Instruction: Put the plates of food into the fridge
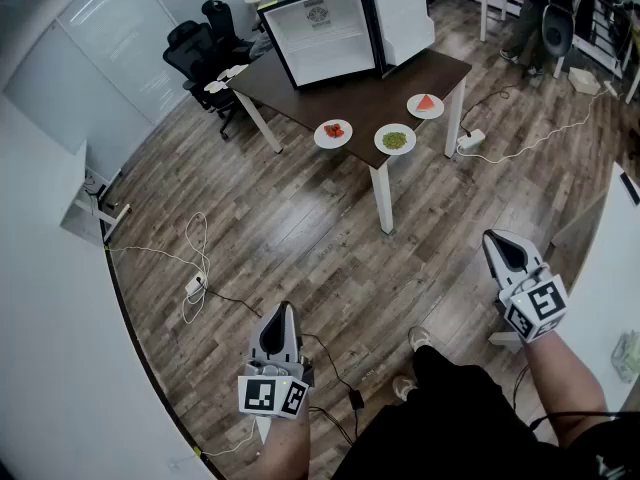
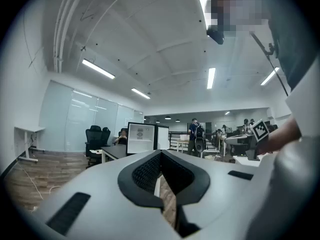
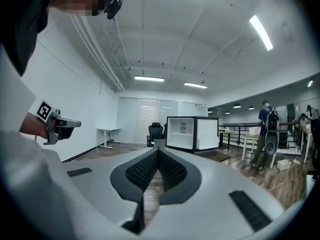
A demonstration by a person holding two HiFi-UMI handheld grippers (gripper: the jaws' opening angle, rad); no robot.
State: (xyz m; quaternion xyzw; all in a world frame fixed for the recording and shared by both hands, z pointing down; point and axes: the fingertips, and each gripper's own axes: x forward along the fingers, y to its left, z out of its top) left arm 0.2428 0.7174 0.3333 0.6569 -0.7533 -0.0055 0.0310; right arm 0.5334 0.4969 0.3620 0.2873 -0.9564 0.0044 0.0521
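Head view, swept from left to right: left gripper (image 1: 288, 313) low over the wood floor (image 1: 300, 218), pointing toward the table, fingers closed tip to tip with nothing between them, the same seen in the left gripper view. Just up and left of it, a white cable (image 1: 196, 238) looped on the boards beside a power strip (image 1: 193, 286). Farther back, black office chairs (image 1: 200, 38) at the far left end of the dark table (image 1: 350, 93). On the table's back half, the fridge (image 1: 322, 33), door (image 1: 405, 13) swung wide to the right, white inside showing. Along the near edge, apart from the fridge, three white plates in a row: plate of red food (image 1: 333, 133), plate of green food (image 1: 395, 139), plate with a red wedge (image 1: 425, 105) nearest the right corner. Low at the right, right gripper (image 1: 493, 240), fingers likewise pressed shut, empty, well short of the table. Top right, a standing person (image 1: 528, 18).
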